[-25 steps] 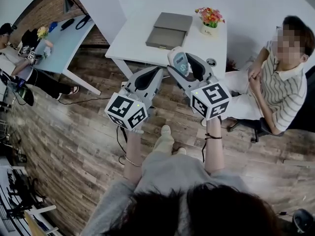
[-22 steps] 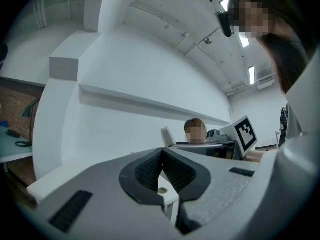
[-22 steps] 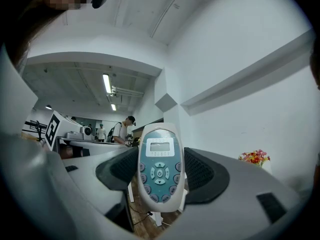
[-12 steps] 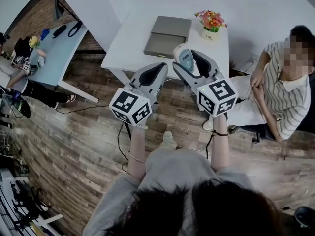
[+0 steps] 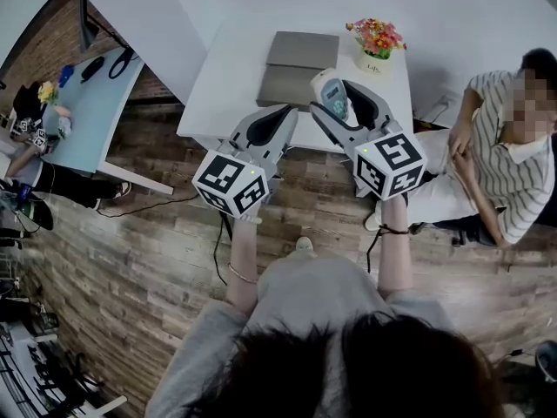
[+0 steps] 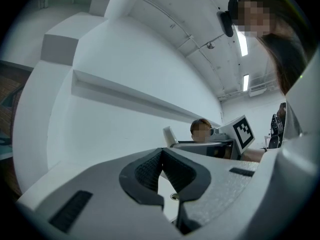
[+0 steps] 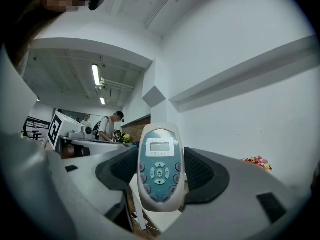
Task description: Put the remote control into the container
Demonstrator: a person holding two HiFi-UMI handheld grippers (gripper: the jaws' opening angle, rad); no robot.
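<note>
Remote [image 7: 160, 169]: pale case with a teal button panel and a small screen. It stands upright between the jaws, its button face turned to the right gripper view's camera. It is not in the container.
Right tongs [image 5: 336, 96]: jaws closed on the remote's two long sides, gripping its lower half; the screen end sticks out past the tips.
Right arm: bare forearm stretched forward and slightly outward, a dark band [image 5: 386, 230] on the wrist. The marker cube [image 5: 392, 162] sits nearest the person and the jaws point away, over the desk's near edge.
Left tongs [image 6: 161, 156]: jaws together at the tips, nothing between them.
Left arm: bare forearm stretched forward, roughly level with the right one, a thin bracelet [image 5: 235, 276] on the wrist. In the head view these tongs point up and to the right, towards the desk, their tips close beside the right tongs.
Container [image 5: 296, 64]: grey and flat, lying on the desk just beyond both sets of tips; in the head view the remote appears just right of its near part.
Desk [image 5: 226, 68]: white top.
Flowers [image 5: 376, 37]: in a white pot at the desk's far right corner.
Seated person [image 5: 500, 168]: striped shirt, to the right of the desk.
Floor [image 5: 130, 259]: wood planks.
</note>
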